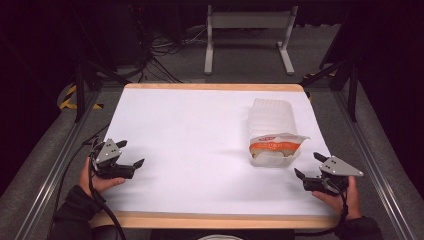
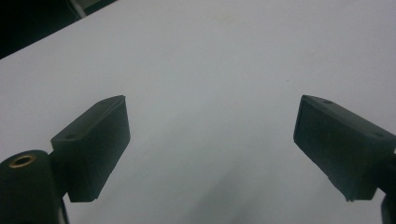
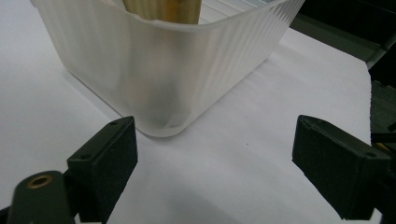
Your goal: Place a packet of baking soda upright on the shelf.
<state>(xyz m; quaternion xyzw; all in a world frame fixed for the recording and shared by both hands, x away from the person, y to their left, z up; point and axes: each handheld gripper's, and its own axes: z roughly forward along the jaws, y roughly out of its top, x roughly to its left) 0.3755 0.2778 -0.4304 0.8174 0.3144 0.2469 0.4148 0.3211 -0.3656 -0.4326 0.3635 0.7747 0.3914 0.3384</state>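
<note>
A translucent ribbed plastic container (image 1: pixel 272 120) lies on the white table top (image 1: pixel 190 135), at its right side. A bag of bread (image 1: pixel 275 146) with an orange label sticks out of its near end. In the right gripper view the container's ribbed wall (image 3: pixel 159 70) stands close ahead, with bread (image 3: pixel 161 9) visible over its rim. My right gripper (image 1: pixel 310 166) is open near the table's front right, a short way from the bag. My left gripper (image 1: pixel 131 153) is open at the front left, over bare white surface (image 2: pixel 210 93), with nothing between its jaws.
The table has a wooden edge (image 1: pixel 210 220) at front and back. Metal rails (image 1: pixel 50 170) run along both sides. Cables (image 1: pixel 155 55) and a white stand (image 1: pixel 247 30) sit on the floor beyond the far edge.
</note>
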